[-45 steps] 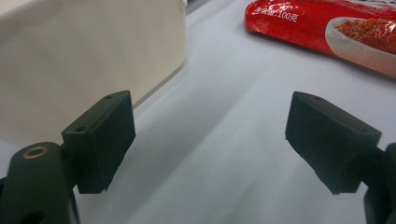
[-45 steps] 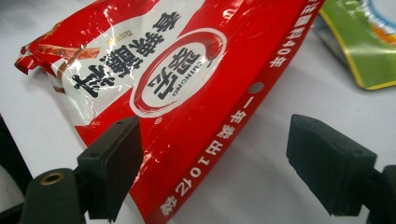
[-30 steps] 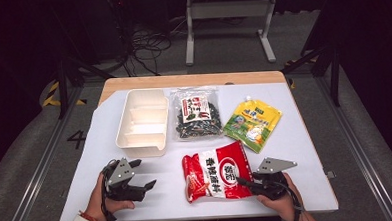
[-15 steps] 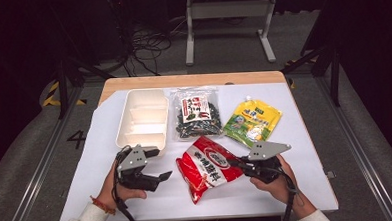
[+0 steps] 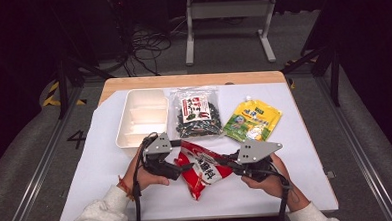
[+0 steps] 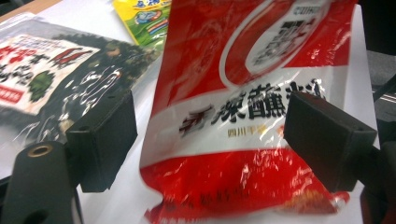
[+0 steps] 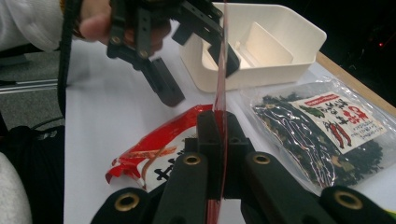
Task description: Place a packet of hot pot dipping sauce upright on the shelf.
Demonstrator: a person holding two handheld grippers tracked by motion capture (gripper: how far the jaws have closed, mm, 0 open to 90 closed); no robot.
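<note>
A red snack packet [image 5: 205, 171] lies tilted on the white table cover, one edge raised. My right gripper [image 5: 227, 161] is shut on that raised edge; in the right gripper view the jaws [image 7: 219, 135] pinch the thin film, which stands up edge-on, while the rest of the packet [image 7: 154, 151] sags to the table. My left gripper [image 5: 182, 165] is open at the packet's other side. In the left gripper view the red packet [image 6: 243, 116] stands between the two spread jaws, whose midpoint [image 6: 215, 140] falls on it. The right gripper view also shows the left gripper [image 7: 198, 77].
A white divided tray [image 5: 139, 118] sits at the back left. Beside it lie a clear bag of dark snacks [image 5: 195, 113] and a yellow pouch [image 5: 252, 119]. The table's front edge is close behind both hands.
Both grippers have moved inward and forward. The right one has lifted the packet's edge and turned it. The left one has come up with its jaws spread around the packet.
</note>
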